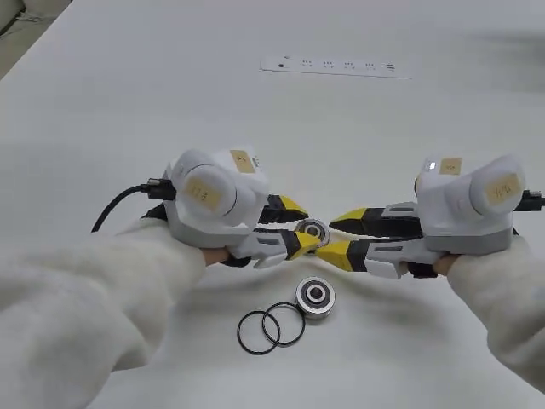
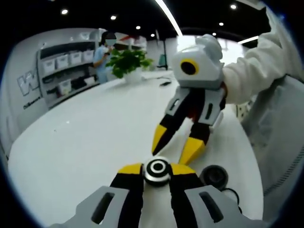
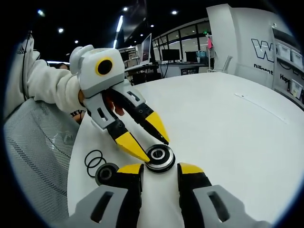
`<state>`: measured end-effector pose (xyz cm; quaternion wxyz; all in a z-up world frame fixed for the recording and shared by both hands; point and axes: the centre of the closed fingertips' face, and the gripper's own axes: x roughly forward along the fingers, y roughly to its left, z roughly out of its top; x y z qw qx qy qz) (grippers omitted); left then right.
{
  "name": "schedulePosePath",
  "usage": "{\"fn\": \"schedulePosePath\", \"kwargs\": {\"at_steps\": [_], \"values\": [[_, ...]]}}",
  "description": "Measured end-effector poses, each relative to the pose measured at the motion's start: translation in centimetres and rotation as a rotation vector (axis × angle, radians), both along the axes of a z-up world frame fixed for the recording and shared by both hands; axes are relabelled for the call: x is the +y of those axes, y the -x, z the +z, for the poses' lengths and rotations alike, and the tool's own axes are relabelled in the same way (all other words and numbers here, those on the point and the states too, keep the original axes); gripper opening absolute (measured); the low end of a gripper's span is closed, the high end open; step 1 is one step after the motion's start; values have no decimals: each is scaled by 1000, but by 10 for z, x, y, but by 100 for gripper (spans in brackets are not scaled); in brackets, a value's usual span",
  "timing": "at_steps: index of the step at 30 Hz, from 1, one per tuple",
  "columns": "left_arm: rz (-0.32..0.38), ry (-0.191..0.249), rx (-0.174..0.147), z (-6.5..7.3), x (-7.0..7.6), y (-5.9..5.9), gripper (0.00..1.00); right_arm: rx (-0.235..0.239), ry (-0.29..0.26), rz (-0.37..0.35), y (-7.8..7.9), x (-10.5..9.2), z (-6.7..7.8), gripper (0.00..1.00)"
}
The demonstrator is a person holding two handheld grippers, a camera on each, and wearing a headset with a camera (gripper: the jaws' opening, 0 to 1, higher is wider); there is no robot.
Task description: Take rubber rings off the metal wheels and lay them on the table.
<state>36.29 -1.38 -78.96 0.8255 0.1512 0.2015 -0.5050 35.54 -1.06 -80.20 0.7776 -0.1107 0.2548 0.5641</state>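
Left pinching a wheel off the table, right spread beside it: task partly done.

My left gripper [image 2: 156,170] is pressed onto a metal wheel [image 3: 159,158], holding it above the table [image 1: 170,102]. My right gripper [image 1: 332,236] is spread, its tips just beside the wheel's rim and gripping nothing. The held wheel shows a dark band round its edge. I take that for a rubber ring still on, though the fisheye is too soft to be sure. Below, a second wheel [image 1: 315,296] lies flat, and just beside it are two rubber rings [image 1: 271,327], overlapping. My judgement: two rings are off and laid down, and at least one is left to pull. A white power strip [image 1: 336,66] sits well back.
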Motion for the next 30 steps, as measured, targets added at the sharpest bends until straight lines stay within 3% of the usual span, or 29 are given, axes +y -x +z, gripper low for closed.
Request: {"fn": "schedulePosePath", "kwargs": {"at_steps": [7,21,30], "values": [[-6,8,13,-1,0,2,14,-5,7,7,1,1,-1,25],[-2,25,45,-1,2,5,14,-24,22,31,3,1,-3,22],[5,26,43,-2,3,6,14,-24,34,47,5,0,-3,18]]}}
